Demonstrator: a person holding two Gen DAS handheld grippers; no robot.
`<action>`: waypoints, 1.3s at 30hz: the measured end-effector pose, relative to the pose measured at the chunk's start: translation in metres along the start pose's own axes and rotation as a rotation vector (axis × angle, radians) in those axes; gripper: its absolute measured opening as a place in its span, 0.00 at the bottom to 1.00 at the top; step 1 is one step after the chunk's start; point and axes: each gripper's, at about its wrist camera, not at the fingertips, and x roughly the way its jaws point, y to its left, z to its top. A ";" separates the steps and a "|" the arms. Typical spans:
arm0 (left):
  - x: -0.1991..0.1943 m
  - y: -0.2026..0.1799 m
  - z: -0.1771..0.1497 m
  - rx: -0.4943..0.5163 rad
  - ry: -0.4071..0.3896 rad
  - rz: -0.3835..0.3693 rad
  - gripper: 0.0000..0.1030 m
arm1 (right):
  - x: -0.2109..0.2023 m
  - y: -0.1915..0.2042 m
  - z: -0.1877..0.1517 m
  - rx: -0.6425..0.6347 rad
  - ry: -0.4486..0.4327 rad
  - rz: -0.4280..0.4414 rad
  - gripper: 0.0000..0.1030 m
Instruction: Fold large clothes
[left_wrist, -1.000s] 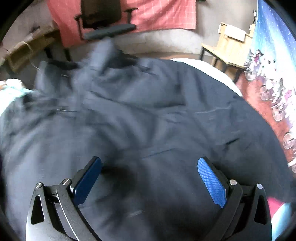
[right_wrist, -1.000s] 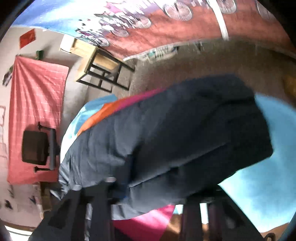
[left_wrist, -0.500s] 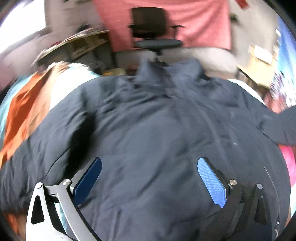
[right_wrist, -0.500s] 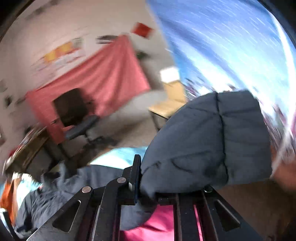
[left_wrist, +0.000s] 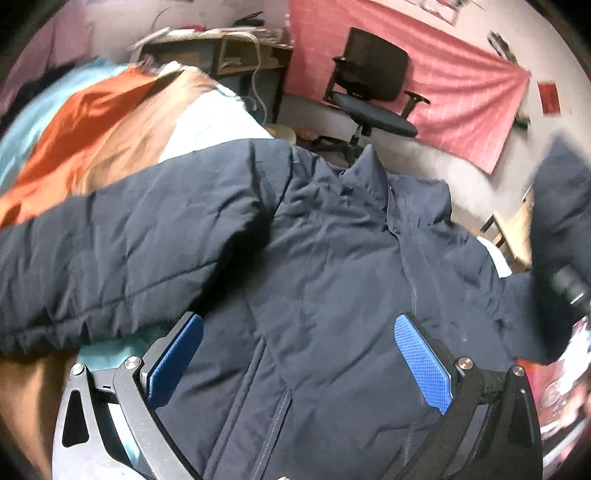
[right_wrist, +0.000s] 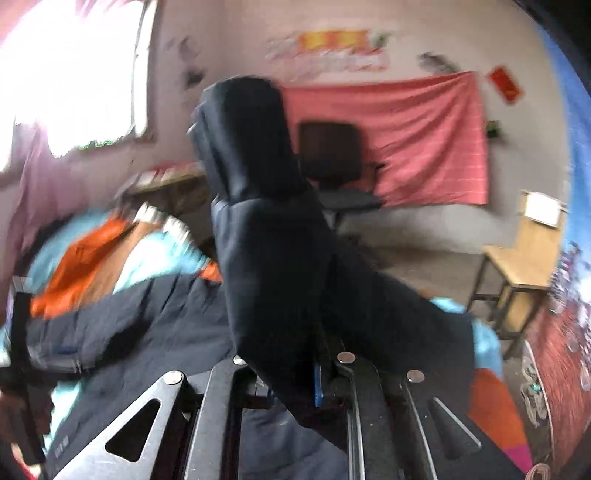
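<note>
Jacket (left_wrist: 332, 280), dark navy, lies spread on the bed (left_wrist: 92, 122) beneath the left tongs (left_wrist: 299, 358), whose jaws gape with nothing between them. Right tongs (right_wrist: 295, 373) clamp one sleeve (right_wrist: 266, 221), which stands above the jacket.

Both wrist cams look down close, sharing jacket (left_wrist: 332, 295) & chair (left_wrist: 373, 85).

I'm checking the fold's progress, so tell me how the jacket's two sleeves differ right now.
One sleeve lies folded across the jacket's chest on the bed; the other sleeve is lifted in the air. The lying sleeve is free of both grippers, with the open left gripper hovering over the jacket body; the raised sleeve is clamped in the right gripper. The lying one is stretched flat; the raised one bends upward. Both are the same dark navy padded fabric.
</note>
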 end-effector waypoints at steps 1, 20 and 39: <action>-0.001 0.005 0.000 -0.029 0.008 -0.013 0.99 | 0.011 0.006 -0.005 -0.010 0.029 0.006 0.16; 0.024 -0.003 -0.017 -0.135 0.205 -0.424 0.99 | 0.058 0.054 -0.101 -0.112 0.378 0.232 0.96; 0.070 -0.056 -0.030 -0.111 0.284 -0.357 0.40 | -0.038 -0.045 -0.119 0.078 0.248 -0.043 0.96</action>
